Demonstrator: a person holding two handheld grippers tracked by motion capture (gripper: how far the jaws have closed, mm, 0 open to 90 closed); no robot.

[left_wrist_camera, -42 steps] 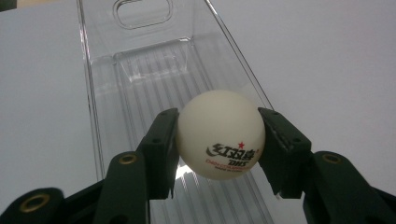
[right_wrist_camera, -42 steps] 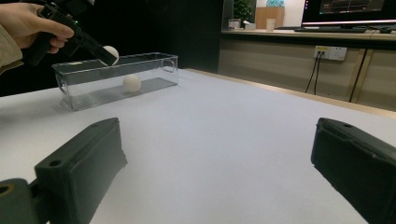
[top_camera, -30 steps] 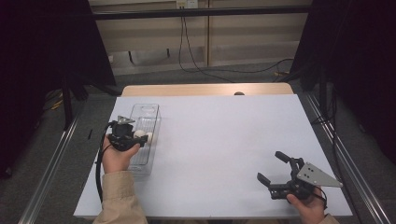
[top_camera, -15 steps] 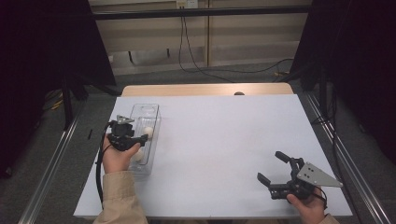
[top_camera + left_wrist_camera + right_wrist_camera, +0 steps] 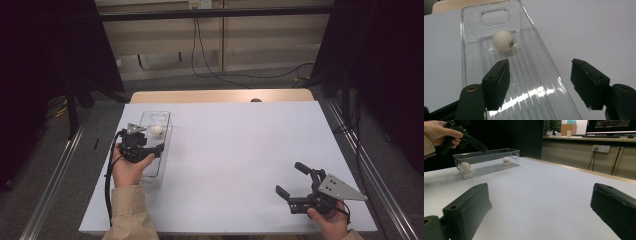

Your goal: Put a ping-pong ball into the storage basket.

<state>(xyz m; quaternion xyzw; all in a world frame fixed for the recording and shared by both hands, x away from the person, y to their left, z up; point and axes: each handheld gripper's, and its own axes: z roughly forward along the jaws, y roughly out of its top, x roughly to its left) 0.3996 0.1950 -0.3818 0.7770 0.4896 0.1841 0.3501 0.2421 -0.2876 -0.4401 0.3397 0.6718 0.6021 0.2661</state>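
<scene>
A clear plastic bin [image 5: 153, 173] lies lengthwise at the table's left. A white ball [image 5: 158, 130] rests near its far end, seen ahead of my left jaws as the white ball [image 5: 503, 40]. In the right gripper view a second white ball [image 5: 465, 166] sits at the bin's [image 5: 486, 153] other end. My left gripper [image 5: 540, 67] hovers over the bin [image 5: 544, 55]; its jaws have just been opening and nothing is between them. It shows in the high view as the left gripper [image 5: 147, 141]. My right gripper [image 5: 289, 178] rests open and empty at the front right.
The white table [image 5: 235, 145] runs wide between the two hands. A wooden strip [image 5: 220, 95] borders its far edge. Dark curtains and metal rails flank both sides, and cables lie on the floor beyond.
The left gripper's jaws have spread apart over the bin. The ball at the far end has not moved. The right hand has stayed in place.
</scene>
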